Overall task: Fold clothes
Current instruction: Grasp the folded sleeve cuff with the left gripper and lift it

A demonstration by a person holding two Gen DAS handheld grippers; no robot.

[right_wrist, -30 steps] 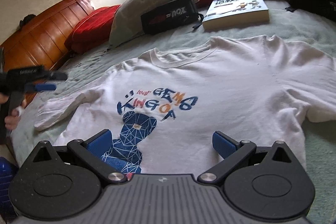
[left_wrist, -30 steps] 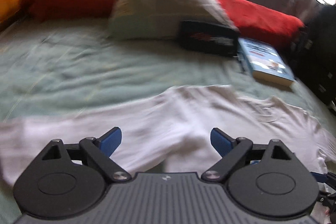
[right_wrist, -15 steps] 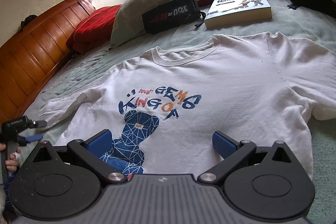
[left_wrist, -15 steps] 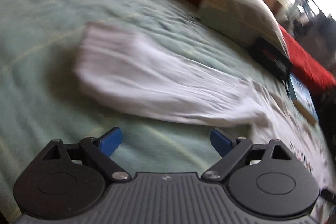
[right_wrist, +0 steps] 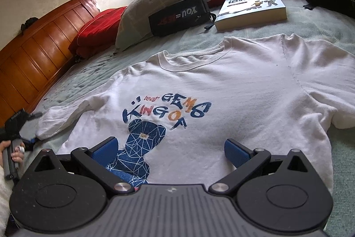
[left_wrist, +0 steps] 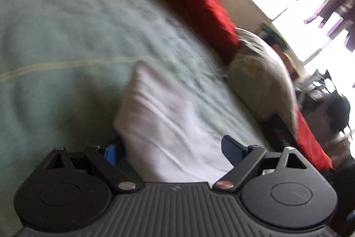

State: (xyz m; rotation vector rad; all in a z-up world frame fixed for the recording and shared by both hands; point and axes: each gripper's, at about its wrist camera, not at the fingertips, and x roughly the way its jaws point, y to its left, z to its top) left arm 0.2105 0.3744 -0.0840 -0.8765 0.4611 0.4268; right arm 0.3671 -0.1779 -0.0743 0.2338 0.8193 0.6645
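On the left wrist view, motion-blurred: your left gripper (left_wrist: 170, 148) is rolled clockwise, jaws spread wide, nothing held. The white sleeve (left_wrist: 164, 117) of the T-shirt lies between the blue fingers (left_wrist: 231, 147), its cuff end pointing away across the pale green bedspread (left_wrist: 55, 41). Bare bedspread to the left; red pillow (left_wrist: 199, 6) and grey pillow (left_wrist: 264, 81) bound the far right.

Right wrist view: your right gripper (right_wrist: 172, 149) hovers low over the T-shirt's (right_wrist: 233, 90) hem, level, jaws wide, empty. Shirt lies flat, print up, collar away. Your left hand (right_wrist: 13, 153) holds its gripper at the sleeve cuff. Book (right_wrist: 250, 7), black pouch (right_wrist: 179, 16) and wooden headboard (right_wrist: 37, 46) lie beyond the collar.
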